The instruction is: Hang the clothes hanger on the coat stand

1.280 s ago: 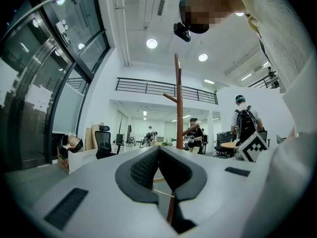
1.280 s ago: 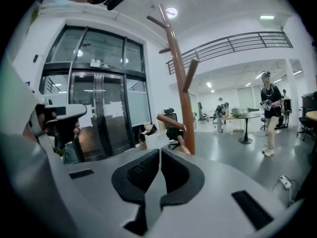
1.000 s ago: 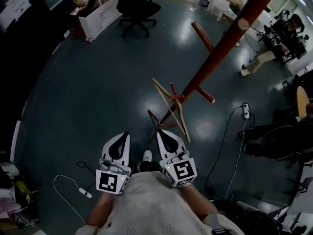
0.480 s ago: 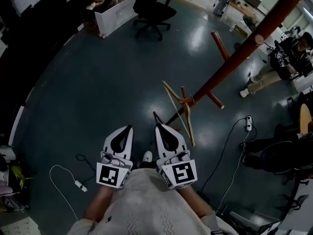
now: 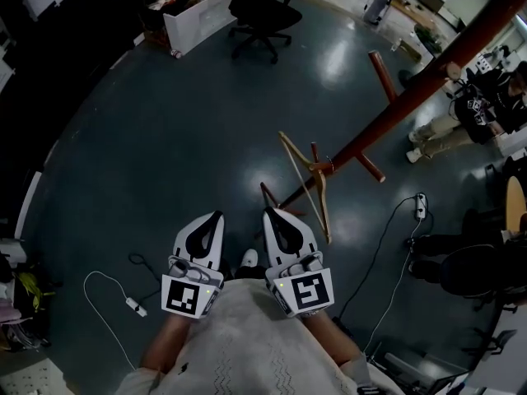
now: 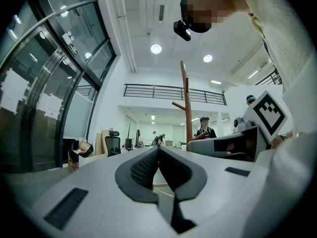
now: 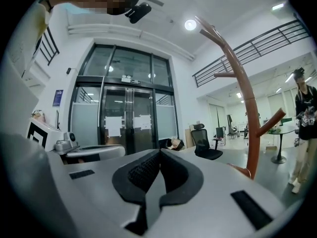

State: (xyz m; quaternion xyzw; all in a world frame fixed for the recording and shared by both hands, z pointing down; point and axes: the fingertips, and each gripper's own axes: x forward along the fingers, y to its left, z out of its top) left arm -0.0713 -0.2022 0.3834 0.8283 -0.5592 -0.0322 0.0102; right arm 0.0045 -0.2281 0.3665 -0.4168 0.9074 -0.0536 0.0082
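Note:
The reddish-brown wooden coat stand (image 5: 403, 105) slants across the head view, with pegs sticking out of its pole. A pale wooden clothes hanger (image 5: 324, 212) hangs by its hook on a low peg, just beyond my right gripper. My left gripper (image 5: 216, 216) and right gripper (image 5: 268, 214) are side by side close to my body, both shut with nothing between the jaws. The stand rises behind the shut left gripper (image 6: 158, 148) as a thin coat stand (image 6: 185, 108). It curves up to the right of the shut right gripper (image 7: 159, 152) as a coat stand (image 7: 247, 118).
A black office chair (image 5: 259, 11) and a white box (image 5: 198, 19) stand at the far side of the dark floor. A power strip with cable (image 5: 416, 208) lies right of the stand, and a white cable (image 5: 132, 307) at left. A person (image 5: 469, 113) sits at the right.
The head view has shifted slightly, so the stand and hanger sit a little further right. Both grippers stay shut near my body. The hanger stays on its peg.

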